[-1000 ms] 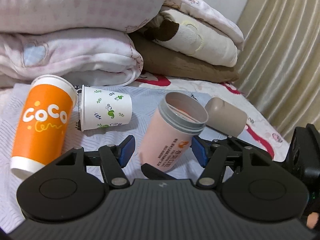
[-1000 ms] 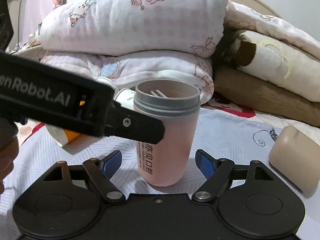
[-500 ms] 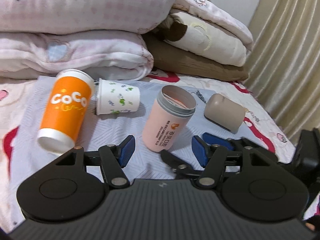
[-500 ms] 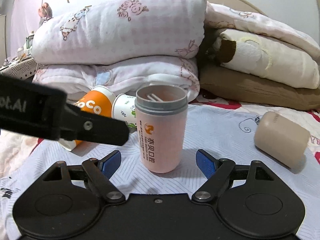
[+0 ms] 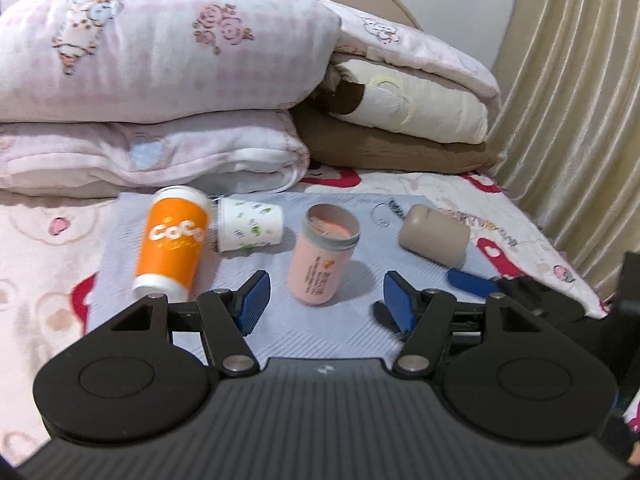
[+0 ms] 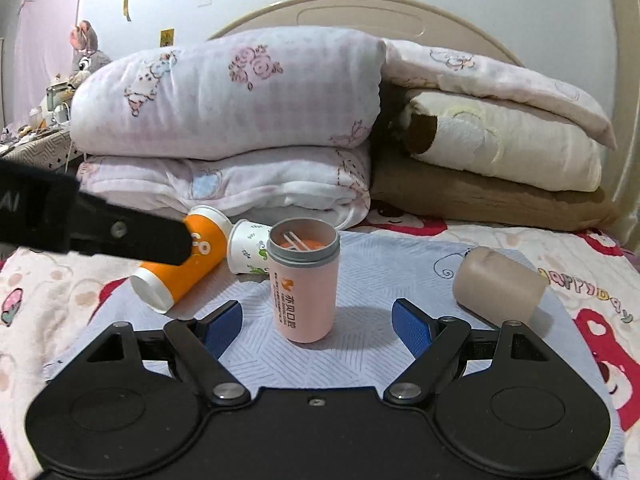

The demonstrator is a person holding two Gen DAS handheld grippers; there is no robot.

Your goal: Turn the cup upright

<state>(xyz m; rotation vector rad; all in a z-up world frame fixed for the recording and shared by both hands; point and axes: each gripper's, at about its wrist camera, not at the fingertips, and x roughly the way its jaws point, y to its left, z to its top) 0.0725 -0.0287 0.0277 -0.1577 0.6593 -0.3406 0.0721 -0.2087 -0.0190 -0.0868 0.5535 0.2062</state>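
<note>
Pink cup upright on the mat, both claws released

Left wrist view:
Left claw [image 5: 324, 296] spread wide, blue pads [image 5: 253, 295] apart and grasping nothing. Pink cup [image 5: 322, 258] standing on its base at 12 o'clock from the claw, just past the pads, grey rim up and mouth open, apart from both pads. Resting on a pale blue mat [image 5: 320, 328] over a patterned bedsheet [image 5: 36, 248]. Orange cup [image 5: 172, 246] lying on its side at 10 o'clock, marked "CoCo", white base toward the camera. White paper cup [image 5: 250, 228] with green leaf print lying on its side just beyond, between the orange cup and the pink cup, its mouth against the orange cup's far end. Beige cup [image 5: 436, 234] on its side at 2 o'clock, well apart from the pink cup. Blue pad of the right claw [image 5: 470, 282] poking in at 3 o'clock, low over the mat. Folded quilts [image 5: 160, 92] stacked at the far edge, curtain [image 5: 572, 100] at 2 o'clock.

Right wrist view:
Right claw [image 6: 318, 318] released, pads [image 6: 410, 326] set wide to either side of the pink cup [image 6: 304, 284] without touching it. Cup upright at 12 o'clock, pale sticks and something orange visible inside. Black finger of the left claw [image 6: 120, 234] crossing in from 9 o'clock, overlapping the orange cup [image 6: 184, 264]. White paper cup [image 6: 248, 246] on its side just behind the pink cup at 11 o'clock. Beige cup [image 6: 500, 286] lying at 2 o'clock on the mat [image 6: 380, 264]. Quilts [image 6: 240, 120] and headboard [image 6: 360, 12] beyond.
</note>
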